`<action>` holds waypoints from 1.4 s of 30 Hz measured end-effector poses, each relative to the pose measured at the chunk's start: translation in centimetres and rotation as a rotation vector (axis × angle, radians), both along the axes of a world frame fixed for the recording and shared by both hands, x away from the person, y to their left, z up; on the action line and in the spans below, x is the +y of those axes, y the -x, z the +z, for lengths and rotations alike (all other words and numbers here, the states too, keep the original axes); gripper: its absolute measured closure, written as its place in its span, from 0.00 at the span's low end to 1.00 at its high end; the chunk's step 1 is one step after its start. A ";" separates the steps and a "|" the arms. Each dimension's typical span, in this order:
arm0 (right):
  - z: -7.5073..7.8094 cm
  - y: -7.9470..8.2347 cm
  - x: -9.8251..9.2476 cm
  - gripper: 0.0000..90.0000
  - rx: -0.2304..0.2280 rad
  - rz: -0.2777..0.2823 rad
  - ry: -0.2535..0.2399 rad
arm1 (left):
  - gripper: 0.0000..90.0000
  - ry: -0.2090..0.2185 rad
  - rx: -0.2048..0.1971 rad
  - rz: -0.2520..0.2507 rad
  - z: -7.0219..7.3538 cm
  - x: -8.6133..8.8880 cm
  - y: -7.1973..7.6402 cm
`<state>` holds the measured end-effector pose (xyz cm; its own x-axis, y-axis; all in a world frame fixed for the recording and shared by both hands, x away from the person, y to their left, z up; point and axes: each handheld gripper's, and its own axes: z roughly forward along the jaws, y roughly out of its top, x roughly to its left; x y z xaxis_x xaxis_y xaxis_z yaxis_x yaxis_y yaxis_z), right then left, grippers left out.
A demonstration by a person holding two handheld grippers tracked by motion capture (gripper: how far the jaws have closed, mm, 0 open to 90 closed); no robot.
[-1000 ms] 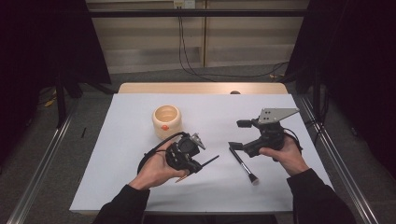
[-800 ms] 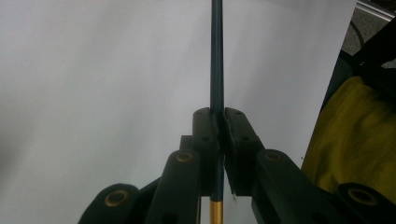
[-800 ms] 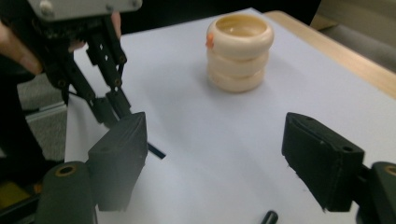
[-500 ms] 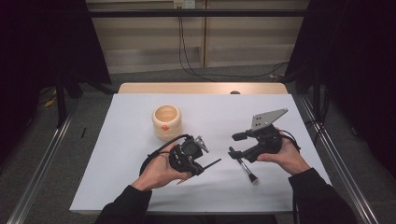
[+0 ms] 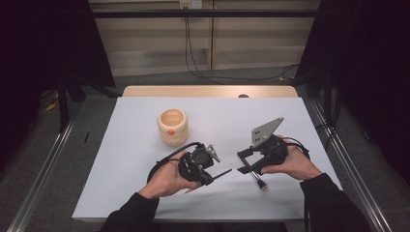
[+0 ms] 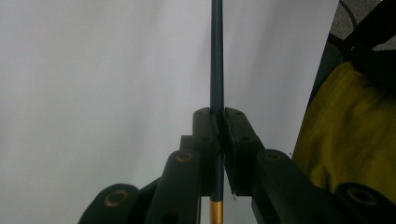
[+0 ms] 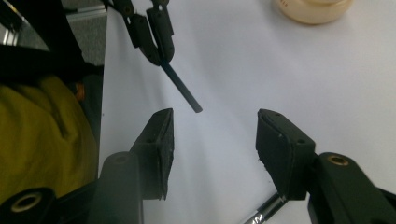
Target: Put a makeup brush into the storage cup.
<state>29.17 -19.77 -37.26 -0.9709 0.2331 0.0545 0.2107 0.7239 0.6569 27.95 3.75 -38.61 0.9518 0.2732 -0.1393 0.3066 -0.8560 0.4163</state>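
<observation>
**Right claw dropped toward the bench, jaws closing in**

Since a second ago the right claw [image 5: 240,162] has come down and in toward the centre; its grey plate sat higher and farther right before. Its jaws have just been closing, but they stand apart with nothing between the pads, just bare white bench [image 5: 125,145]. Left claw has barely shifted.

Left to right, high view:
- Cream round pot [image 5: 172,126], upright, back left of centre, well apart from both hands.
- Left hand [image 5: 167,179] with the left claw [image 5: 211,176], pointing right. Jaws are clamped tight on a thin dark stick [image 5: 223,173]; in the left gripper view the stick [image 6: 216,56] runs straight out between the pads, with a gold band showing at the bottom edge.
- Stick's free end points at the right claw and stops just short of it. In the right gripper view the tip [image 7: 197,110] hangs near the left-hand pad [image 7: 164,140], not touching.
- Right hand [image 5: 295,164] holds its claw low, aimed left.
- Small brush [image 5: 259,181] lies flat on the bench just under the right claw, metal end visible by the jaw in the right gripper view.
</observation>
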 end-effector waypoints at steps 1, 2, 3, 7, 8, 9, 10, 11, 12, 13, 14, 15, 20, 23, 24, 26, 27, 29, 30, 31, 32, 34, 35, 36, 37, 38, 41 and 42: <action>-0.1 0.0 0.2 0.55 -0.001 0.014 0.010 | 0.93 -0.005 -0.002 -0.009 0.0 0.0 0.0; -0.2 0.2 0.4 0.55 0.004 0.037 0.031 | 0.93 -0.006 -0.001 -0.011 0.0 -0.1 0.0; -0.3 0.2 0.6 0.55 0.008 0.048 0.039 | 0.93 -0.015 0.009 -0.016 -0.1 -0.1 0.1; -0.8 0.5 1.4 0.60 0.005 0.098 0.088 | 0.93 -0.029 0.015 -0.030 -0.4 -0.5 0.3; -0.9 0.6 1.6 0.60 0.013 0.110 0.097 | 0.93 -0.026 0.017 -0.023 -0.4 -0.5 0.3; -1.0 0.6 1.8 0.61 0.010 0.124 0.101 | 0.93 -0.035 0.016 -0.046 -0.4 -0.5 0.1; -1.1 0.6 2.0 0.63 0.009 0.133 0.106 | 0.93 -0.029 -0.006 -0.037 -0.4 -0.5 0.2; -1.2 0.7 2.2 0.64 0.017 0.142 0.111 | 0.93 -0.009 -0.001 -0.021 -0.3 -0.5 0.2; -1.3 0.7 2.4 0.65 0.018 0.145 0.116 | 0.93 -0.029 0.004 -0.044 -0.2 -0.5 0.2; -1.3 0.7 2.6 0.66 0.021 0.154 0.117 | 0.93 -0.001 0.011 -0.012 -0.4 -0.6 0.5; -1.4 0.7 2.7 0.67 0.019 0.158 0.118 | 0.93 -0.007 0.011 -0.024 -0.3 -0.6 0.4; -1.4 0.7 2.7 0.67 0.014 0.148 0.119 | 0.93 -0.018 0.016 -0.058 -0.3 -0.7 0.3; -1.7 0.7 3.0 0.70 0.023 0.177 0.119 | 0.93 -0.005 0.026 -0.042 -0.6 -1.1 0.6; -2.0 0.6 3.2 0.73 0.024 0.182 0.120 | 0.93 -0.013 0.020 -0.038 -0.7 -1.2 0.6; -2.1 0.6 3.2 0.74 0.027 0.182 0.118 | 0.93 -0.023 0.025 -0.054 -0.7 -1.3 0.6; -2.4 0.5 3.2 0.75 0.040 0.188 0.115 | 0.93 -0.014 0.029 -0.065 -0.6 -1.3 0.6; -2.5 0.5 3.2 0.75 0.046 0.193 0.118 | 0.93 -0.015 0.031 -0.068 -0.7 -1.4 0.7; -2.7 0.4 3.2 0.77 0.055 0.200 0.108 | 0.93 -0.002 0.030 -0.075 -0.6 -1.5 0.9; -2.8 0.4 3.3 0.77 0.065 0.204 0.104 | 0.93 -0.010 0.029 -0.080 -0.6 -1.6 0.9; -2.8 0.5 3.3 0.78 0.067 0.201 0.106 | 0.93 0.002 0.030 -0.078 -0.6 -1.6 1.0; -2.8 0.5 3.3 0.79 0.072 0.208 0.104 | 0.93 0.008 0.033 -0.080 -0.6 -1.6 1.0; -3.0 0.6 3.5 0.80 0.070 0.230 0.100 | 0.93 0.004 0.023 -0.097 -0.5 -1.6 1.1; -3.0 0.7 3.5 0.82 0.079 0.241 0.094 | 0.93 0.005 0.028 -0.098 -0.5 -1.6 1.2; -3.1 0.7 3.6 0.83 0.081 0.254 0.087 | 0.93 -0.001 0.021 -0.108 -0.4 -1.6 1.2; -3.1 0.8 3.7 0.85 0.079 0.257 0.097 | 0.93 0.002 0.024 -0.110 -0.4 -1.6 1.2; -3.2 0.8 3.8 0.87 0.079 0.264 0.093 | 0.93 0.012 0.031 -0.121 -0.5 -1.6 1.2; -3.3 0.8 3.8 0.92 0.081 0.278 0.087 | 0.93 0.009 0.030 -0.128 -0.5 -1.7 1.3; -3.3 0.8 3.8 0.92 0.084 0.282 0.084 | 0.93 0.014 0.031 -0.125 -0.5 -1.7 1.3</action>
<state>28.37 -15.98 -40.57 -0.9909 -0.0377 0.1292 0.0449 0.8126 0.5811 26.66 2.08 -39.12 0.9735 0.1506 -0.1719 0.2107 -0.8826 0.4203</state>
